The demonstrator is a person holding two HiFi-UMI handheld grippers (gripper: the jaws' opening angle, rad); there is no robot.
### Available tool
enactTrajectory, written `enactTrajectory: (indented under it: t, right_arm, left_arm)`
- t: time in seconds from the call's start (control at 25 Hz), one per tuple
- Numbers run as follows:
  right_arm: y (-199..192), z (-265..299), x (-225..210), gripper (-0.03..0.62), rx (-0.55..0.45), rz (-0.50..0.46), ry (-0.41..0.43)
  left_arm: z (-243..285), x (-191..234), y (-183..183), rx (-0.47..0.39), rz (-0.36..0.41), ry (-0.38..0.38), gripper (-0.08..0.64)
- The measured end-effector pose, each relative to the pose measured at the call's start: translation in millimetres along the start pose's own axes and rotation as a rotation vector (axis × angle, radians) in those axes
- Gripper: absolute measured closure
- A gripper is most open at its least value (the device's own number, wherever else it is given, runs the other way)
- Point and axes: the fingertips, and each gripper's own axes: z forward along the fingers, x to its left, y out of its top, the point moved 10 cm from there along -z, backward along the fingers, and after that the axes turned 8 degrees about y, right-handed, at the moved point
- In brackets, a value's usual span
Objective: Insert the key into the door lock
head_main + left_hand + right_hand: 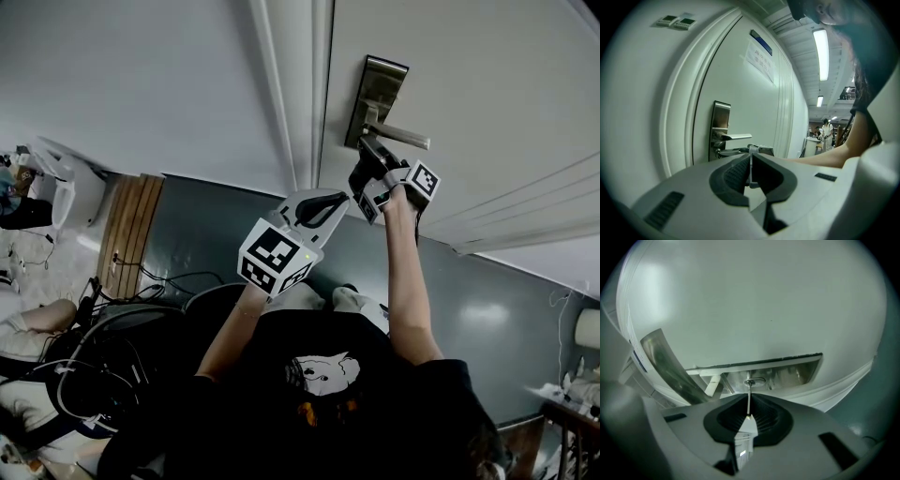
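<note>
I hold right gripper (pixel 749 417) clenched on key (pixel 749 401), blade straight out from jaws | tip at keyhole (pixel 751 381) of lock plate (pixel 792 372) | left gripper (pixel 751 174) closed, empty

Key (pixel 749 391) at door lock (pixel 375 94).
Thin metal blade, edge-on, pinched in the right gripper (pixel 749 405), tip at the keyhole (pixel 751 381); brushed-steel plate upright, lever handle (pixel 405 139) level above the keyhole.
</note>
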Motion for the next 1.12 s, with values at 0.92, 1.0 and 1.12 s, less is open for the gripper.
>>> enactTrajectory:
  t: [0.92,1.0,1.12]
  right_arm:
    - [-16.5,-35.1,13.1,0.554,0.037,-0.180,-0.049]
    - [-26.1,-43.9,15.1,0.555,0.053,-0.207,-0.065]
    - [-41.9,-57.0,18.1,0.555,0.088,-0.254,-0.093]
  left_arm:
    - [2.0,3.6,-6.0,0.020,-0.023,-0.004,0.540]
    - [0.0,4.5,-9.1,0.025,-0.025,-0.010,0.540]
    - [-3.0,6.0,-15.8,0.035,-0.037,-0.020,0.540]
